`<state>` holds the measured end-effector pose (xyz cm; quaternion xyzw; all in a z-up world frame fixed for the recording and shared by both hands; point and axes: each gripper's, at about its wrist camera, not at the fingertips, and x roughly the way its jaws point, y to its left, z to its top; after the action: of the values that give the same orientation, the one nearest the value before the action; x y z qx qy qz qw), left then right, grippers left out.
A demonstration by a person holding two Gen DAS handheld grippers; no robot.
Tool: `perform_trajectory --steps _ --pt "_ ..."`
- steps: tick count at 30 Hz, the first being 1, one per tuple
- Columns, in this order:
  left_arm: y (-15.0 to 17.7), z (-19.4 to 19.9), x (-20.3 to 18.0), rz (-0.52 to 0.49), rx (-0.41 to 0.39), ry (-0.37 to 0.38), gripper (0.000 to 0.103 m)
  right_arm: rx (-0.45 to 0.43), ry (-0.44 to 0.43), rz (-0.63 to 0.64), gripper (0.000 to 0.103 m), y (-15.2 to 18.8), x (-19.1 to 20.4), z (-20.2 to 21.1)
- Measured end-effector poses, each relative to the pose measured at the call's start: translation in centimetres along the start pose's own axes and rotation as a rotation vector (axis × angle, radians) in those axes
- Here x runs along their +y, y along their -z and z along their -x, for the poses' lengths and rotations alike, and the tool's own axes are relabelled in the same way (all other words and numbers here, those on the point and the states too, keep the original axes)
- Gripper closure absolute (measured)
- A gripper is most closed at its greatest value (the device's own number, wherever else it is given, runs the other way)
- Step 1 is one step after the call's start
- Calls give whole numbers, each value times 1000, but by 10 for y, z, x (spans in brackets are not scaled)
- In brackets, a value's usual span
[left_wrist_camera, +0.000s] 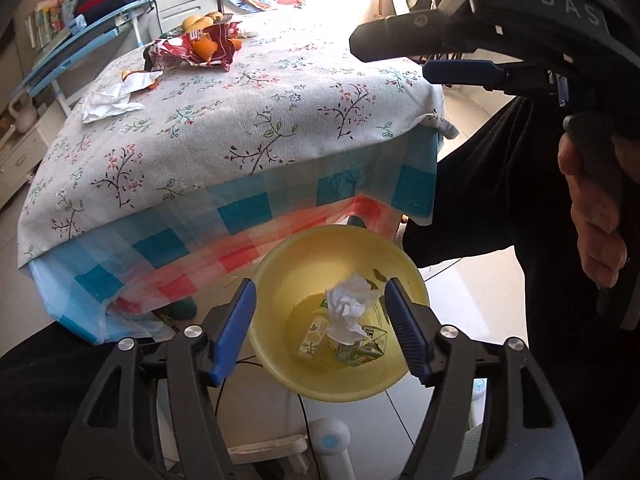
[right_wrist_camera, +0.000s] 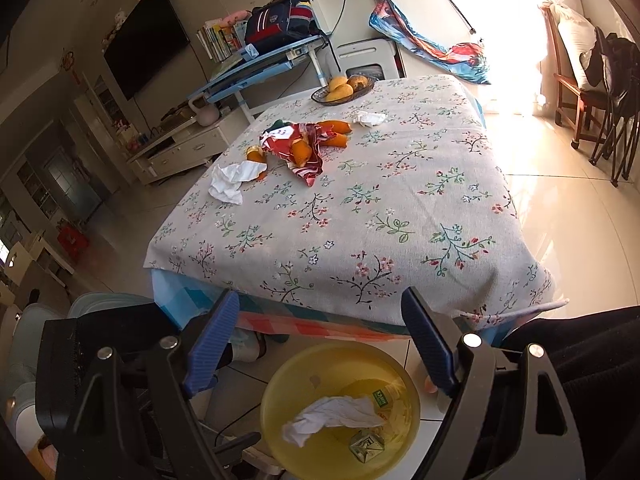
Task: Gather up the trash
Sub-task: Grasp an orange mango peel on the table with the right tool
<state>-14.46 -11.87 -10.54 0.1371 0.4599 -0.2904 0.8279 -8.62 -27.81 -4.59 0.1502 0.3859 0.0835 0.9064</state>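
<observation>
Yellow plastic fills the left wrist view: the bin (left_wrist_camera: 340, 320) sits on the floor below the table edge, and the left gripper (left_wrist_camera: 320, 328) hangs spread above it with a crumpled white tissue (left_wrist_camera: 348, 308) between its jaws, clear of both pads, so the drop-off step looks in hand. In the right wrist view the right gripper (right_wrist_camera: 326, 344) is spread and empty; the next pick calls for reaching to the tissue (right_wrist_camera: 232, 180) at 11 o'clock on the tablecloth (right_wrist_camera: 360, 208), or the red wrapper (right_wrist_camera: 296, 144) and orange peels (right_wrist_camera: 340, 128) beyond.
</observation>
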Motion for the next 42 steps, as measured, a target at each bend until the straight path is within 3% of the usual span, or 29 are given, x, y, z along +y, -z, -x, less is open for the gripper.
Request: perform_trajectory --steps 3,7,19,22,25,29,32,42 --pt "-3 7 9 41 -39 -20 27 3 1 0 22 0 0 -1" --pt "-8 15 29 131 -98 -68 24 11 0 2 22 0 1 -3" --pt "-7 38 112 547 -246 -173 15 44 -12 24 22 -1 7 -16" --pt "-11 45 123 575 -286 -215 14 21 -1 83 22 -4 17 -16" --pt "-21 54 135 588 -328 -247 13 -9 -45 143 23 -10 30 -15" --pt "-38 57 157 622 -336 -267 13 -11 -74 218 48 -29 41 -26" --pt "-55 52 175 648 -325 -284 13 0 -84 239 56 -49 44 -41" --pt "-122 1 216 662 -254 -299 13 24 -69 334 60 -116 59 -109"
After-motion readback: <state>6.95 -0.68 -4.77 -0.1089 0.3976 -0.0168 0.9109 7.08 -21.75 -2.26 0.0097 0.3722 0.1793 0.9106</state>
